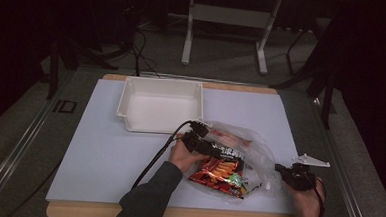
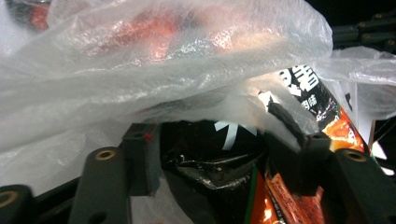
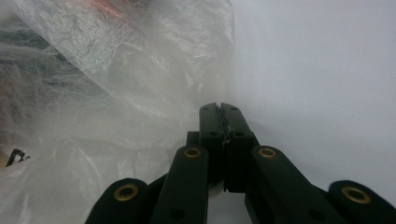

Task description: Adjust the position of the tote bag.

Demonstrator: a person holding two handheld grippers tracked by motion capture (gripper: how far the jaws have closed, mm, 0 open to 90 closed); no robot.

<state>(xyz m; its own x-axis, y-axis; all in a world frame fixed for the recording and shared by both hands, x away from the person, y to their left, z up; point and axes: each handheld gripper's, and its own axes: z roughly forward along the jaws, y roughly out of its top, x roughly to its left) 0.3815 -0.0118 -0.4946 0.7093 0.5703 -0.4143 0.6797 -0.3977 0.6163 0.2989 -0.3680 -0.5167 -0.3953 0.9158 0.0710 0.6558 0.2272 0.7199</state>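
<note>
A clear plastic bag [image 1: 260, 151] lies on the white mat [image 1: 104, 149] at the front right, and its film also drapes across the left gripper view [image 2: 140, 70]. Inside it is a black and orange snack packet [image 1: 220, 173] and a reddish packet [image 1: 232, 139] behind that. My left gripper [image 1: 217, 150] reaches into the bag's mouth. Its jaws stand open on either side of the snack packet's crumpled black end [image 2: 205, 158]. My right gripper [image 1: 279, 168] is at the bag's right edge, its jaws shut [image 3: 219, 109] on a fold of the plastic bag [image 3: 93, 93].
An empty white bin [image 1: 160, 126] stands at the back of the mat, just beyond the bag. A black cable [image 1: 153, 161] trails from the left gripper toward the front. Bare mat spreads to the left.
</note>
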